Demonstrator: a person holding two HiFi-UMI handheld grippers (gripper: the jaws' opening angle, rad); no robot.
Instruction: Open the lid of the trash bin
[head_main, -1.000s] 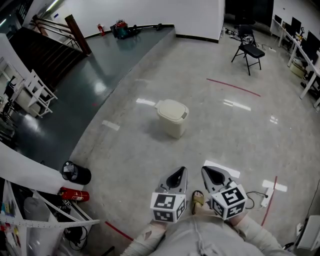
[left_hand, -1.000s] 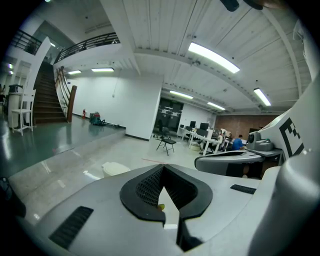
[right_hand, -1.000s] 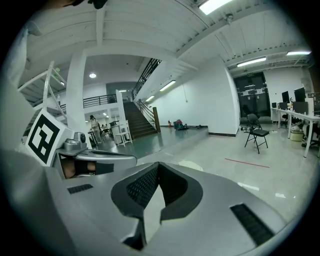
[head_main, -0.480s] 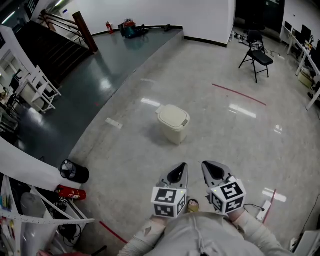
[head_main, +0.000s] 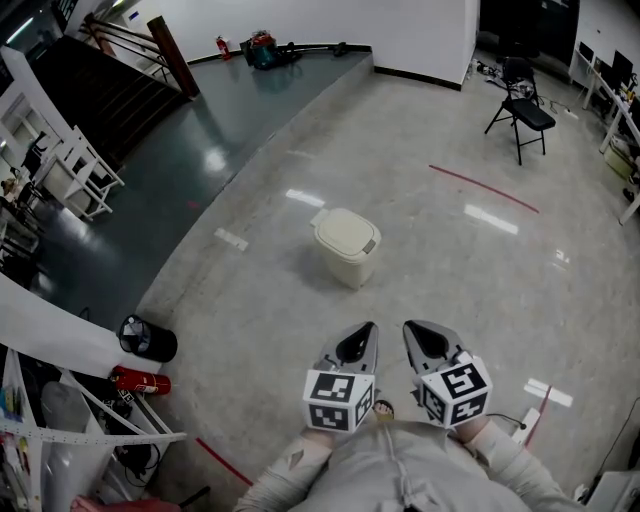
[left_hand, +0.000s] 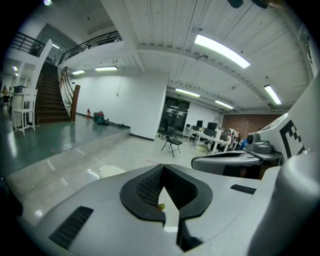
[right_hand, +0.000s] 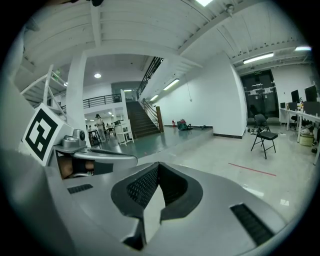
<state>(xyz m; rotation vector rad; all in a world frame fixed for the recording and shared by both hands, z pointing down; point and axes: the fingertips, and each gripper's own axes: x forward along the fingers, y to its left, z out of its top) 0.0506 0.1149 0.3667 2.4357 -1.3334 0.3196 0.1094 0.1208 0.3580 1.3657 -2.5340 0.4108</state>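
The cream trash bin (head_main: 347, 245) stands on the pale floor ahead of me, with its lid down. I hold both grippers close to my body, well short of the bin. In the head view the left gripper (head_main: 352, 350) and the right gripper (head_main: 426, 346) sit side by side, pointing forward. Both have their jaws together and nothing between them. The left gripper view shows its own jaws (left_hand: 162, 167) closed, the top of the bin (left_hand: 111, 171) low beyond them, and the right gripper (left_hand: 235, 160) alongside. In the right gripper view the right gripper (right_hand: 159, 164) is also closed.
A black folding chair (head_main: 525, 115) stands far right. A dark raised platform (head_main: 200, 130) runs along the left, with white chairs (head_main: 80, 170) on it. A black pail (head_main: 148, 340) and a red fire extinguisher (head_main: 140, 382) lie near left. A power strip (head_main: 520, 425) lies on the floor at right.
The view has shifted forward slightly and the bin sits a little lower in the head view. Both grippers keep the same pose, jaws together.
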